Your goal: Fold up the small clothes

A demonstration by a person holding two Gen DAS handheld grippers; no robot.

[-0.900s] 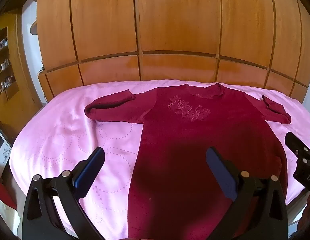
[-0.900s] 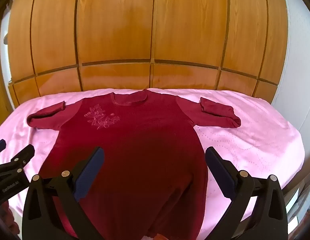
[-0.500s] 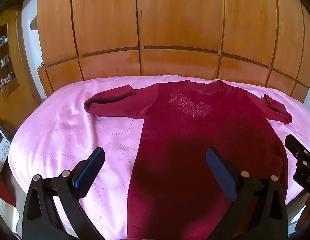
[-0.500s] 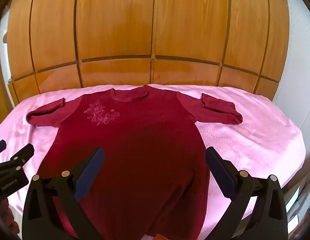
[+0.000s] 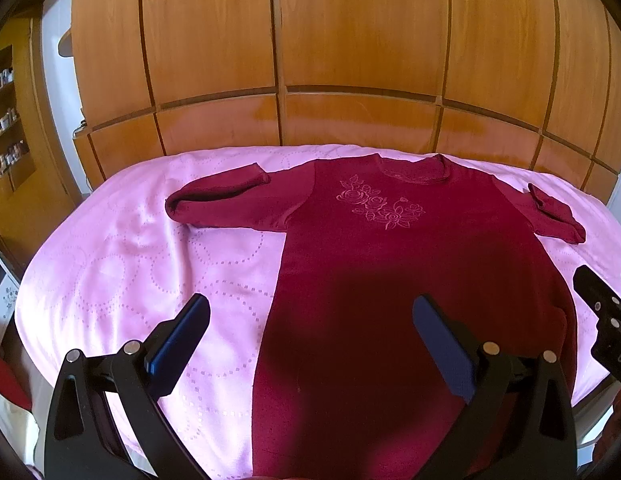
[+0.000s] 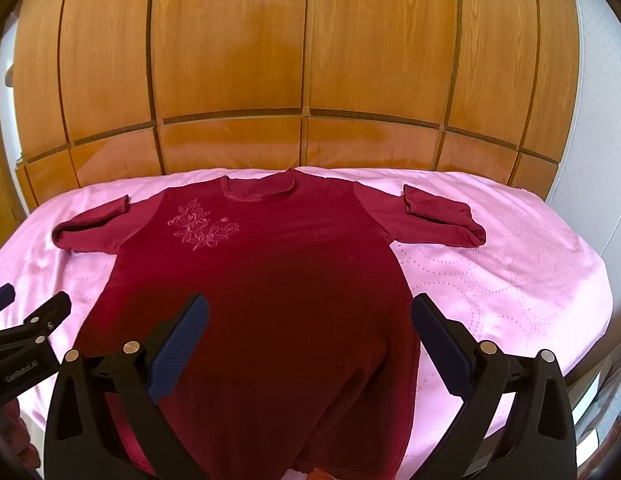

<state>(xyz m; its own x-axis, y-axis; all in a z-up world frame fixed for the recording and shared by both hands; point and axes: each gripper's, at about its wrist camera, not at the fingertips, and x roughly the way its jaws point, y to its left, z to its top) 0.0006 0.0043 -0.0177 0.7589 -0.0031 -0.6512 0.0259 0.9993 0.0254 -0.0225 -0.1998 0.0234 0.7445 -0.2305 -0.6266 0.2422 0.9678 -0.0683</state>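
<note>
Garment count is one: a single dark red long-sleeved top [image 5: 390,280] lies flat, front up, on the pink bedspread [image 5: 130,260], its neckline toward the wooden wardrobe [image 5: 350,60] that stands behind the bed. It has two sleeves. The one on the left of the top [image 5: 218,200] reaches out sideways over the spread with its cuff end doubled back toward the neckline; the one on the right of the top [image 6: 442,220] is doubled back the same way. One embroidered cluster of roses [image 5: 380,208] sits on the chest, just below the neckline and toward the left sleeve. The hem end of the top runs to the near edge of the bed.

Two grippers are in view, both above the hem end of the top and touching nothing. The left gripper [image 5: 310,332] has its jaws spread wide, one finger over the bare spread left of the top, the other over the red cloth. The right gripper [image 6: 308,328] also has its jaws spread wide, with the top's lower right part between and below them, nothing pinched.
</note>
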